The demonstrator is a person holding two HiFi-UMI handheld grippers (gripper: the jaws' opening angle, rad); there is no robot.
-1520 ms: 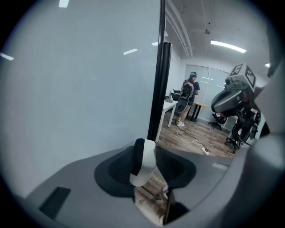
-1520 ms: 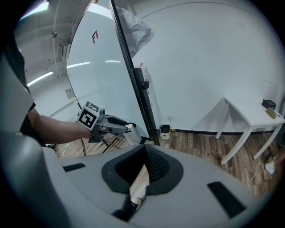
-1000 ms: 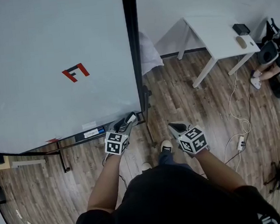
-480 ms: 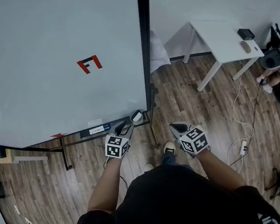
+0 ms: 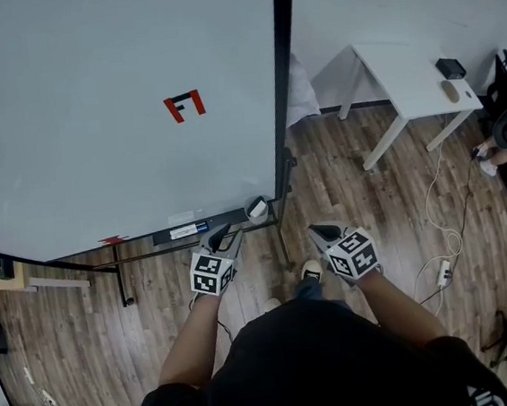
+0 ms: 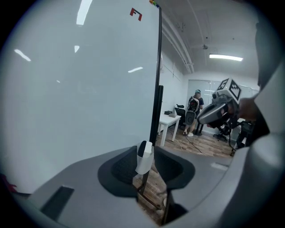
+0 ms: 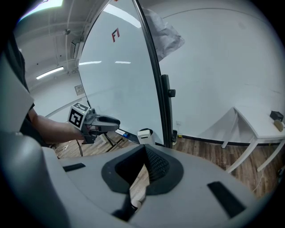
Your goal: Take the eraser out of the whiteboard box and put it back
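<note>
Far left: big whiteboard [image 5: 119,122] standing upright, small red mark [image 5: 184,106] on its face. Along its bottom edge, a dark tray [image 5: 180,232] with a couple of markers lying in it. At the tray's right end, just beside the black frame post [image 5: 283,86], a small white box [image 5: 256,210]. Sitting inside it, the eraser [image 6: 141,148], dark top peeking out of the box's mouth.

Below and a little left of the box, the left hand-held gripper [image 5: 221,238], pointing up at the tray, tips near the box but apart from it. Jaws partly apart, just been closing in, gripping nothing; seen down its jaws, box and eraser lined up dead ahead in the gap.

Moving right: the right hand-held gripper [image 5: 320,232], over the wooden floor [image 5: 359,177], well clear of the box. Jaws only narrowly apart, empty, bare floorboards showing through the slot.

Further right, a white tabletop [image 5: 411,77] against the wall, a small black block [image 5: 449,67] near its far corner. On the floor below it, a white cable [image 5: 433,224] trailing down.
</note>
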